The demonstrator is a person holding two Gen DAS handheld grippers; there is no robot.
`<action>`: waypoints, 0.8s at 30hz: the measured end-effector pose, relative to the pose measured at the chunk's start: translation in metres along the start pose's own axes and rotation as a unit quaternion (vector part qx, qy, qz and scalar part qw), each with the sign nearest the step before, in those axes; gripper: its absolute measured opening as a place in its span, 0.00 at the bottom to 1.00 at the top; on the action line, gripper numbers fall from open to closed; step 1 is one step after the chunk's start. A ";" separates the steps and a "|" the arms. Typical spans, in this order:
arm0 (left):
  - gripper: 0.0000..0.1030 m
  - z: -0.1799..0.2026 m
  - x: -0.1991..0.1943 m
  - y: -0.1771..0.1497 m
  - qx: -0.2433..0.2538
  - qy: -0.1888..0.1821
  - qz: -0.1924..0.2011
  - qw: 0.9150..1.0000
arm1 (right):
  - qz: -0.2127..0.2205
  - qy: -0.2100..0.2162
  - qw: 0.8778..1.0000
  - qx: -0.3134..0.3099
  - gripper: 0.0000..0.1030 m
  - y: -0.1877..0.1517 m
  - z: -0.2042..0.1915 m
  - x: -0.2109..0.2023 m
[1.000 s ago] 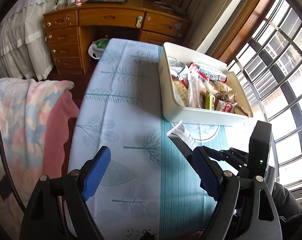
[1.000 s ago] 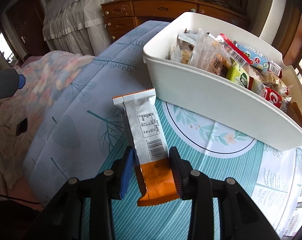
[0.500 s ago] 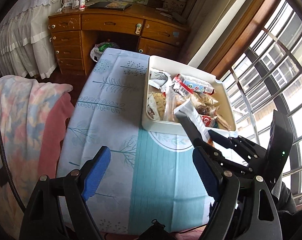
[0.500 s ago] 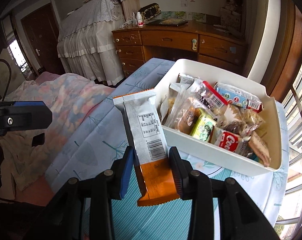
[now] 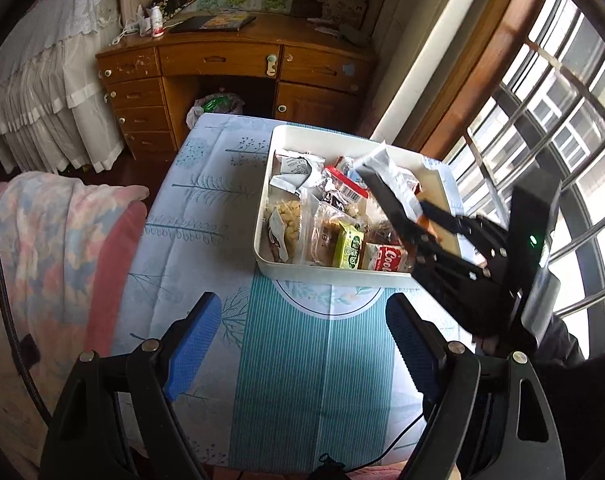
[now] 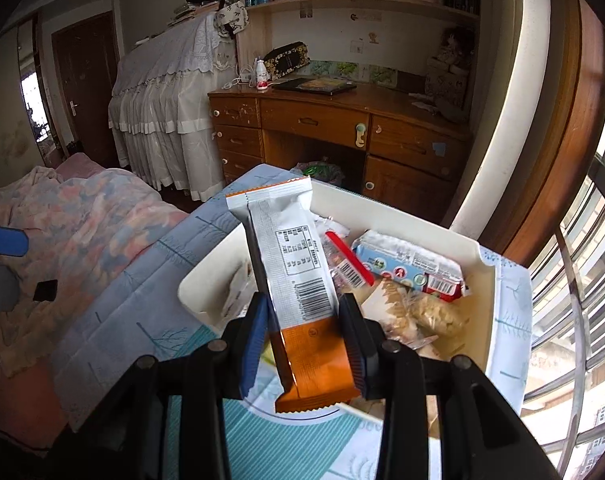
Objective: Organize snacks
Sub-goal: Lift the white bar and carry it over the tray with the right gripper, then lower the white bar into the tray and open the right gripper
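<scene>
Your right tongs (image 6: 304, 338) grip a long silver-and-orange foil-wrapped snack bar (image 6: 298, 280) at its orange end, in the lower middle of the right wrist view; the silver barcoded length stands up and away from the pads, over the near left corner of the white rectangular plastic bin (image 6: 487, 276) at centre frame. The left wrist view shows the same bar (image 5: 394, 184) held above the right half of the bin (image 5: 262, 216), clear of the packets piled inside: a green box, a red cookie pack, clear bags of biscuits. Your left tongs (image 5: 302, 340) hang open and empty over the teal-and-white leaf-print cloth on the surface (image 5: 286, 380), in the lower half of that frame, near the bin's front wall. The bar looks light and fairly stiff along its length, though the foil is likely slick and the filling may crack under a hard squeeze, so a moderate hold across the narrow width, as you have it, seems right. A grip nearer the middle would cut the overhang. The bin looks crowded; judging by the gaps, the open strip along the right wall at centre right is the likeliest spot to lay it flat.
</scene>
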State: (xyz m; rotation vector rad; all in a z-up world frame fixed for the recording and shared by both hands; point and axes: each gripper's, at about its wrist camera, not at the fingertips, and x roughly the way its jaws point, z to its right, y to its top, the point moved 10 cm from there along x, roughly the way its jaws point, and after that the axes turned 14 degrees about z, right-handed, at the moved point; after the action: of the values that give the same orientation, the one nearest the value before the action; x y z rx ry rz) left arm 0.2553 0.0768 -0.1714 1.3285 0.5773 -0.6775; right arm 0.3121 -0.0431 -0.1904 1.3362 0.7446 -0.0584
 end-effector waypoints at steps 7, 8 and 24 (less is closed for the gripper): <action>0.81 0.009 0.005 -0.012 0.022 0.011 -0.013 1.000 | 0.020 -0.051 0.997 -0.053 0.36 -0.002 0.024 0.026; 0.81 0.008 0.006 -0.013 0.024 0.015 -0.011 1.000 | 0.023 -0.058 0.996 -0.060 0.36 -0.002 0.025 0.028; 0.81 -0.009 -0.040 0.005 0.066 0.031 0.053 0.996 | 0.041 -0.116 0.991 -0.060 0.51 0.007 0.026 0.006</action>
State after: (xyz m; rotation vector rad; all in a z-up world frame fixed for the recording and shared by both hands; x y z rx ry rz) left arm 0.2317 0.0913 -0.1403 1.4966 0.5151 -0.5973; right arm 0.3317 -0.0622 -0.1865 1.2186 0.4882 -0.1012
